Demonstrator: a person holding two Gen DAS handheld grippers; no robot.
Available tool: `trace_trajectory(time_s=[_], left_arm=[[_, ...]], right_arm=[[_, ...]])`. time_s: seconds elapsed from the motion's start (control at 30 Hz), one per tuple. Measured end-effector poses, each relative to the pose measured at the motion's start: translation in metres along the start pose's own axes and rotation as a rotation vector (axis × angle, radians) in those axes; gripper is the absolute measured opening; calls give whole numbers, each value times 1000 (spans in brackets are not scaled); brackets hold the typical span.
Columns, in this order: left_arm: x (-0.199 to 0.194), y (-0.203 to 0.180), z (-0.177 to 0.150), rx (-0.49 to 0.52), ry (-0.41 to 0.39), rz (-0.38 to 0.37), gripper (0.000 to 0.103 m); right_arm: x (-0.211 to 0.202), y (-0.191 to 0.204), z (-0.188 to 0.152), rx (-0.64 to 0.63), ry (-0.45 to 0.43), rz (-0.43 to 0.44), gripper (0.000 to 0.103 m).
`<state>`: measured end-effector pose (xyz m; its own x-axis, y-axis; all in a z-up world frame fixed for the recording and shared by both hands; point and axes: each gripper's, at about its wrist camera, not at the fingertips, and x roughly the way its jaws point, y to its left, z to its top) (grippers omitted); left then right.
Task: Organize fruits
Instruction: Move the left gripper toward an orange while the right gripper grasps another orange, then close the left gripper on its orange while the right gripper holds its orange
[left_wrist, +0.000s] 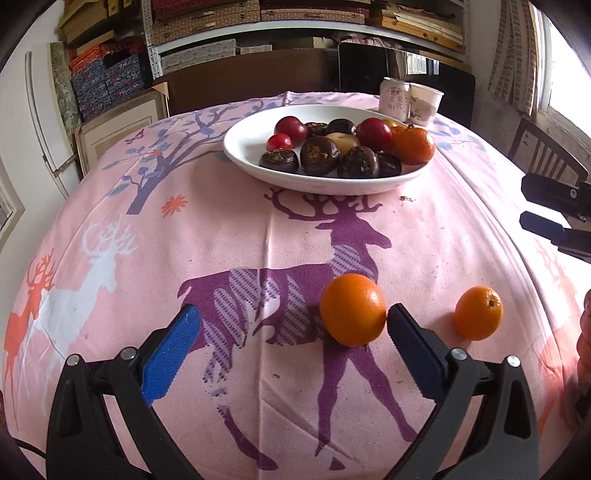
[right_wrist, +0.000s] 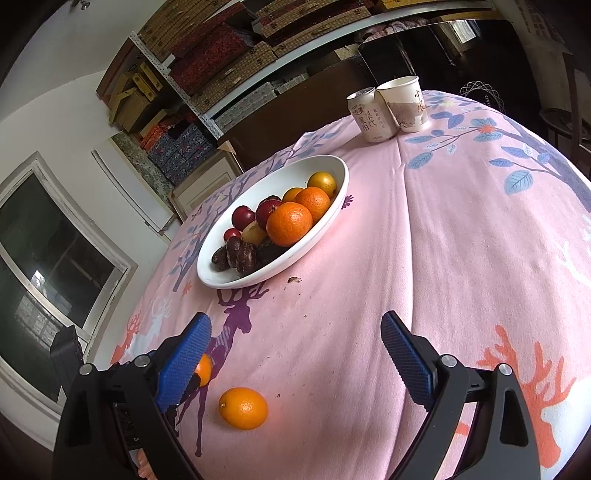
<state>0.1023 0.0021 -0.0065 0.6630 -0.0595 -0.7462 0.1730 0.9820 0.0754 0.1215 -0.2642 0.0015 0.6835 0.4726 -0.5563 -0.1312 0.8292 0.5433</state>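
Note:
A white bowl (left_wrist: 243, 147) (right_wrist: 332, 214) at the far side of the pink cloth holds red plums, dark chestnut-like fruits, yellow fruits and oranges. Two oranges lie loose on the cloth. The bigger orange (left_wrist: 352, 309) (right_wrist: 204, 369) rests against the inside of the right finger of my left gripper (left_wrist: 293, 325), which is open. The smaller orange (left_wrist: 478, 313) (right_wrist: 243, 408) lies to its right, outside the jaws. My right gripper (right_wrist: 295, 339) is open and empty above the cloth; it also shows at the right edge of the left wrist view (left_wrist: 546, 210).
A drink can (left_wrist: 394, 99) (right_wrist: 371, 116) and a paper cup (left_wrist: 424, 103) (right_wrist: 406, 103) stand behind the bowl. A wooden chair (left_wrist: 543, 155) is at the table's right. Shelves with boxes line the back wall. A small scrap (right_wrist: 294, 280) lies near the bowl.

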Motion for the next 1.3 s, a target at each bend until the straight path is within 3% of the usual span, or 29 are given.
trace_trajectory(time_s=[0.13, 0.27, 0.43, 0.47, 0.7, 0.77, 0.83, 0.87, 1.07, 1.1, 1.3], left_arm=[[8, -3, 0, 13, 40, -31, 99], [14, -3, 1, 5, 66, -48, 99], [17, 5, 0, -41, 80, -73, 99], [20, 6, 0, -46, 97, -76, 99], [22, 1, 0, -24, 106, -46, 99], [22, 2, 0, -25, 106, -47, 99], [22, 2, 0, -25, 106, -46, 99], [22, 2, 0, -25, 106, -46, 99], [22, 2, 0, -25, 106, -46, 99], [22, 2, 0, -25, 106, -46, 99], [21, 1, 0, -20, 102, -38, 99]], right_arm=[[0, 7, -6, -41, 16, 2, 94], [1, 32, -22, -189, 44, -6, 93], [9, 61, -44, -369, 98, -32, 70], [9, 64, -46, -383, 102, -33, 69], [21, 71, -55, -432, 162, -66, 69], [24, 75, -58, -456, 174, -81, 65], [28, 76, -60, -466, 195, -96, 48], [31, 75, -60, -467, 210, -99, 44], [40, 82, -67, -510, 250, -109, 42], [39, 82, -66, -508, 250, -98, 37], [25, 53, -46, -335, 193, -45, 36]])
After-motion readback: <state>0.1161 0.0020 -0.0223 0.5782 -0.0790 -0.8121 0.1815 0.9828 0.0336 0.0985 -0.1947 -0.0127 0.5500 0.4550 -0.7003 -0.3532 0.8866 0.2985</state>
